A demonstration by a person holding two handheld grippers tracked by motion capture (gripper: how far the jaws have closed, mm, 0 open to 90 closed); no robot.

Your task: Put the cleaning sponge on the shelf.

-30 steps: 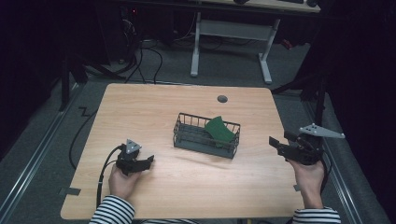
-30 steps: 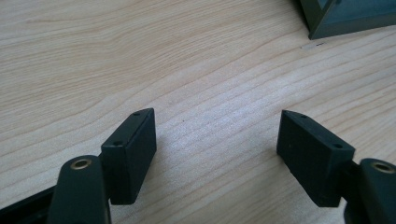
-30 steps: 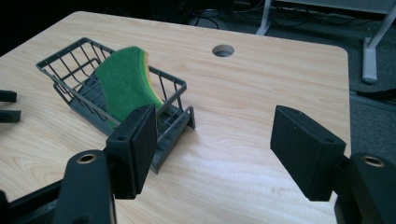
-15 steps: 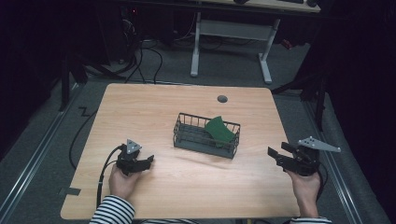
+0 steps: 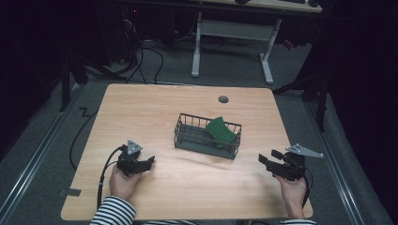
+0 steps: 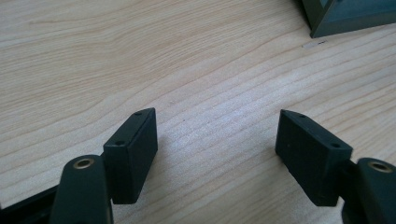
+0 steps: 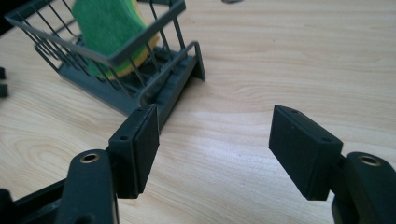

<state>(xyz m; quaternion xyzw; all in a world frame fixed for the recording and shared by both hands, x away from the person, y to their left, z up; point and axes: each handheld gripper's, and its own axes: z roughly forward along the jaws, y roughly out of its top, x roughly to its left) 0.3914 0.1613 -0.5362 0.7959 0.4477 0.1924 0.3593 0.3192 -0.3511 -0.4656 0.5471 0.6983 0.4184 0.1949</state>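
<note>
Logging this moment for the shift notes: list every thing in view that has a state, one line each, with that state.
left gripper: open, nothing between its jaws, low over the table.
right gripper: open, nothing between its jaws, aimed toward the basket.
wire basket: upright on the table, holding the sponge.
green sponge: tilted, leaning inside the basket at its right end.
table: bare wood around the basket.

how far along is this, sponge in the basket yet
Done: the green sponge leans inside the wire basket. In hand: nothing; the left gripper and right gripper are open and empty over the table. Left: nothing obvious.
</note>
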